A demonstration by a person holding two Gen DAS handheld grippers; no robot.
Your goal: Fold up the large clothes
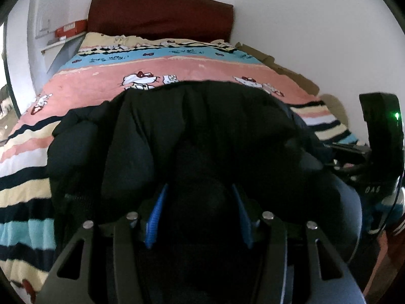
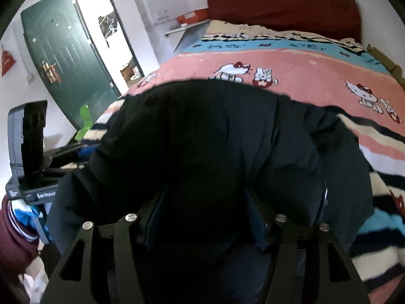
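Striped cartoon blanket (image 1: 106,76) covers the bed. Left tool (image 1: 200,202) and right tool (image 2: 206,202), jaws half-spread, each clamp bunched dark jacket (image 2: 215,131); fold step under way. Next: lay the held edge flat, then release.

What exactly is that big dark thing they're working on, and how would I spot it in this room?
Start at the bed with its pink cartoon-cat blanket and dark red headboard. Heaped on its near, striped end lies a bulky black padded coat. It is the only plain dark thing on that bright bedding.
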